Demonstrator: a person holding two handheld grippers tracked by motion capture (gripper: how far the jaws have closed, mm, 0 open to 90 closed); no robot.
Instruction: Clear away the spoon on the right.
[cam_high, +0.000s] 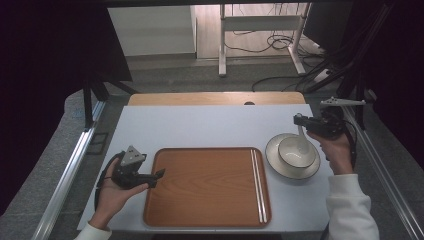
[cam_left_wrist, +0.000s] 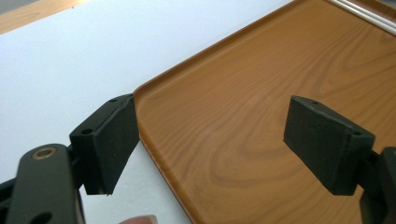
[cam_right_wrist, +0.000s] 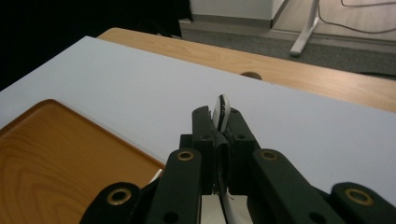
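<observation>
Nearest the person, the left gripper (cam_high: 159, 174) rests at the near left corner of the wooden tray (cam_high: 200, 185), held low in the left hand (cam_high: 112, 192). In the left gripper view its jaws stand wide apart with nothing between them, one pad over the white table (cam_left_wrist: 70, 60) just outside the tray's rim (cam_left_wrist: 154, 84) and the other over the tray's bare wood. On the tray's right side a pair of pale chopsticks (cam_high: 258, 185) lies flat along the edge, running from near to far. Just right of the tray, on the white table (cam_high: 200, 125), sits a white plate (cam_high: 272, 150) with a white bowl (cam_high: 295, 152) standing in it. Above the far rim of the bowl the right gripper (cam_high: 299, 120) is held up in the right hand (cam_high: 336, 150), pointing left. Its jaws are clamped on the handle of a white spoon (cam_high: 301, 140), which hangs down from the jaws so that its lower end is at or inside the bowl; whether it touches the bowl cannot be told. In the right gripper view the spoon's handle end (cam_right_wrist: 221, 112) sticks up between the closed pads, white with a dark edge. Beyond the white table runs a strip of wooden tabletop (cam_high: 215, 98).
</observation>
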